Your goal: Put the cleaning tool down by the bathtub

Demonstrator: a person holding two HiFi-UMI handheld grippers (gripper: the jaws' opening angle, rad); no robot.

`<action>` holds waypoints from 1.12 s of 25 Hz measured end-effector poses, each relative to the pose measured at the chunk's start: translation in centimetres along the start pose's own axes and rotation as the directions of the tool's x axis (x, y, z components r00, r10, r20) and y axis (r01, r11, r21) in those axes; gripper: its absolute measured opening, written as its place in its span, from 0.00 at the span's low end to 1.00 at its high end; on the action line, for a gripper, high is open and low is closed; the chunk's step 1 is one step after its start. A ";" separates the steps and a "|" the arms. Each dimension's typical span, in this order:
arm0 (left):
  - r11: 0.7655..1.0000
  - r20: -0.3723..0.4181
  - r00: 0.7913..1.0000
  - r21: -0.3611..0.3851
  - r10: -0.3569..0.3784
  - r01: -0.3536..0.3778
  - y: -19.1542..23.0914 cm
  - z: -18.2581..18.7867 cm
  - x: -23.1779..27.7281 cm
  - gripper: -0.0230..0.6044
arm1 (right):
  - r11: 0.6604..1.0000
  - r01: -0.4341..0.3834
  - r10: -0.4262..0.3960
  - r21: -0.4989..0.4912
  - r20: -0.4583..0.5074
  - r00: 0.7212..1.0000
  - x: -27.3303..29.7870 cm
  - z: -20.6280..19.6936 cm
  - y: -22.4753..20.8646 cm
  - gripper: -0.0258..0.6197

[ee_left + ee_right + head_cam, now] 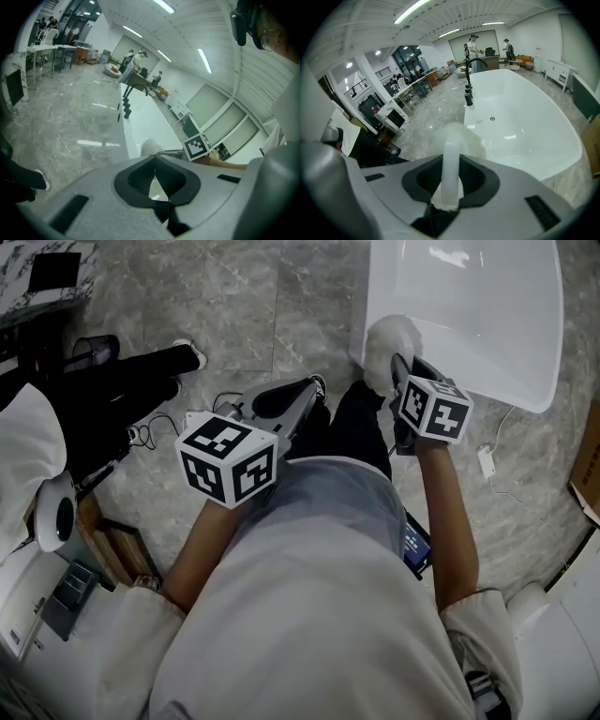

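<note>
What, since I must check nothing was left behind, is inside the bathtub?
The bathtub shows only bare white and a drain. Its near corner is covered by the cleaning tool in the right gripper.

Just ahead of the right gripper (451, 176), the tool (451, 154) ends in a fluffy head that is only a blurred pale mass. The handle's near end is lost between the jaws. In the head view, this gripper's cube (433, 409) covers those jaws and the handle. The tub (469, 315) beyond it is cut by the top edge. The left gripper (155, 180) hides the tub's near end and most of the tool's head behind its own body. People (133, 63) far beyond it are too small to make out.
</note>
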State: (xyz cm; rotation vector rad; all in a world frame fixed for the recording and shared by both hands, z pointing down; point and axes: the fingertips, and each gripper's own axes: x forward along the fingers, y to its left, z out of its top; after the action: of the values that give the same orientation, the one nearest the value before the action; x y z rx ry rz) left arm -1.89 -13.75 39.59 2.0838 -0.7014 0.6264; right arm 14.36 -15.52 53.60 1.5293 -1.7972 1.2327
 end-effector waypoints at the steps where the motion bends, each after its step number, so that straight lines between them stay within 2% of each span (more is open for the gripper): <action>1: 1.000 -0.004 1.000 0.004 0.001 -0.001 0.0 -0.1 0.0 0.04 | 1.000 0.001 -0.001 0.000 -0.005 1.000 0.2 -0.2 -0.1 0.17; 15: 0.999 -0.034 0.999 -0.032 0.035 -0.037 0.5 -2.3 -0.4 0.05 | 1.000 0.027 -0.027 0.002 -0.088 0.996 4.0 -2.2 -2.1 0.17; 28: 0.992 -0.033 0.997 -0.100 0.068 -0.071 1.0 -4.0 -0.8 0.04 | 0.994 0.048 -0.064 -0.098 -0.169 0.984 7.8 -4.2 -3.8 0.17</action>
State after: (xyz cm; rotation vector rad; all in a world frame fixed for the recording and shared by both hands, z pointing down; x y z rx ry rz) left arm -3.84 -10.77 41.73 1.9606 -0.7756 0.6462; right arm 15.04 -15.83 63.21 1.3684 -1.6657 1.1982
